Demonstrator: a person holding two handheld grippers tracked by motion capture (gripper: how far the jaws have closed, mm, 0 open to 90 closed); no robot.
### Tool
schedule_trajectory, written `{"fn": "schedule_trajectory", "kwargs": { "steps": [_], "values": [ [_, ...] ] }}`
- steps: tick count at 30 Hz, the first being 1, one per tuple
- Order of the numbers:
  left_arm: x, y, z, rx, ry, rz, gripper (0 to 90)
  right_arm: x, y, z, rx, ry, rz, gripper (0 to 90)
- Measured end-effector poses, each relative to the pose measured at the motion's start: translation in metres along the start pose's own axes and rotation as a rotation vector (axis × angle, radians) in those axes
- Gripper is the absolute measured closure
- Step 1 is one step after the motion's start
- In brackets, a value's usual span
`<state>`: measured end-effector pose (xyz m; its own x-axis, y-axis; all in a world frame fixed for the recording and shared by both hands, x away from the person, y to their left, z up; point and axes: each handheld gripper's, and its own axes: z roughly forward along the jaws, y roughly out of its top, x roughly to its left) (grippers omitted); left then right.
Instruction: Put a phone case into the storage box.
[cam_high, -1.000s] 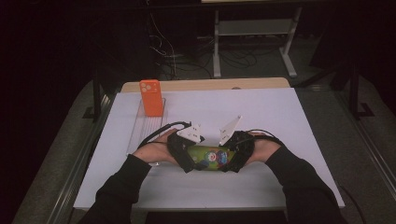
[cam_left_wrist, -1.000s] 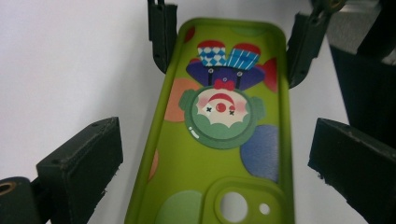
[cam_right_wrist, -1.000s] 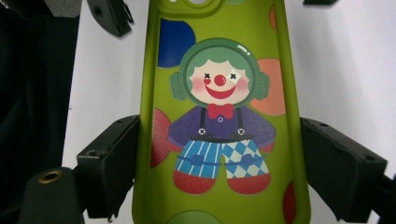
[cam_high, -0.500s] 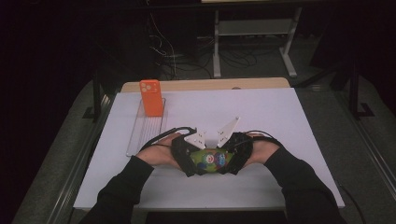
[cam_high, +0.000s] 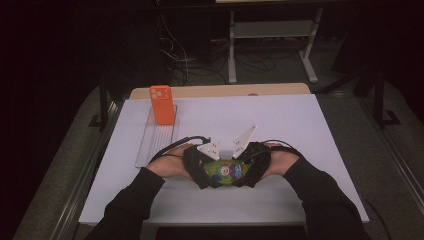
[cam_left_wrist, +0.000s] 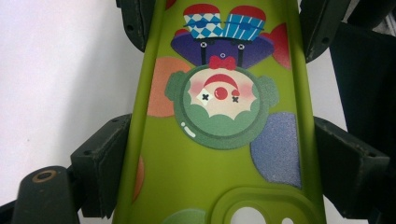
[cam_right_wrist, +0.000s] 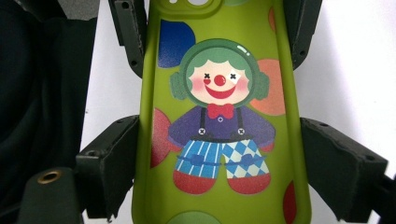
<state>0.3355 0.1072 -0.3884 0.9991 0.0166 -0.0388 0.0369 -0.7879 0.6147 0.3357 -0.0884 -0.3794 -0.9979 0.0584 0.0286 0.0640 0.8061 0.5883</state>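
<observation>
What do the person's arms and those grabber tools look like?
Both arms wear long dark sleeves. The left gripper and right gripper are black, each topped with a pale grey three-cornered plate, and thin black cables loop away from them. Up close, the matte black fingers are blocky, with small screw holes, and a brass-coloured ring sits near the base.

This looks like a lab or test room: a bench (cam_high: 300, 130) under a white sheet stands in a dark space, with loose cables (cam_high: 250, 60) tangled on the floor behind and a metal stand (cam_high: 272, 35) beyond.
</observation>
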Motion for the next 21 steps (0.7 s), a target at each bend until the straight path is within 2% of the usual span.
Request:
{"fn": "schedule_trajectory", "kwargs": {
  "steps": [6, 9, 12, 15, 18, 20, 21],
  "values": [
    [0.001, 0.0, 0.0, 0.016, -0.026, -0.015, 15.5, 0.001, -0.001, 0.002, 0.003, 0.014, 0.01, 14.0],
    [0.001, -0.002, 0.0, 0.024, -0.024, -0.043, 15.5, 0.001, -0.002, 0.002, -0.004, -0.011, 0.017, 6.9],
    [0.001, -0.004, 0.0, 0.015, -0.02, -0.075, 15.5, -0.001, -0.005, -0.002, -0.038, -0.014, 0.054, 0.9],
    [0.0, -0.005, -0.001, 0.026, -0.002, -0.104, 15.4, -0.004, -0.009, -0.009, -0.073, -0.051, 0.082, 0.0],
    [0.001, -0.006, -0.001, 0.02, 0.028, -0.127, 15.4, -0.006, -0.016, -0.016, -0.082, -0.093, 0.136, 0.0],
    [0.002, -0.007, -0.002, 0.023, 0.055, -0.159, 15.4, -0.006, -0.02, -0.019, -0.086, -0.123, 0.17, 0.0],
    [0.002, -0.008, -0.002, 0.022, 0.072, -0.177, 15.4, -0.007, -0.023, -0.021, -0.102, -0.133, 0.17, 0.0]
  ]
}}
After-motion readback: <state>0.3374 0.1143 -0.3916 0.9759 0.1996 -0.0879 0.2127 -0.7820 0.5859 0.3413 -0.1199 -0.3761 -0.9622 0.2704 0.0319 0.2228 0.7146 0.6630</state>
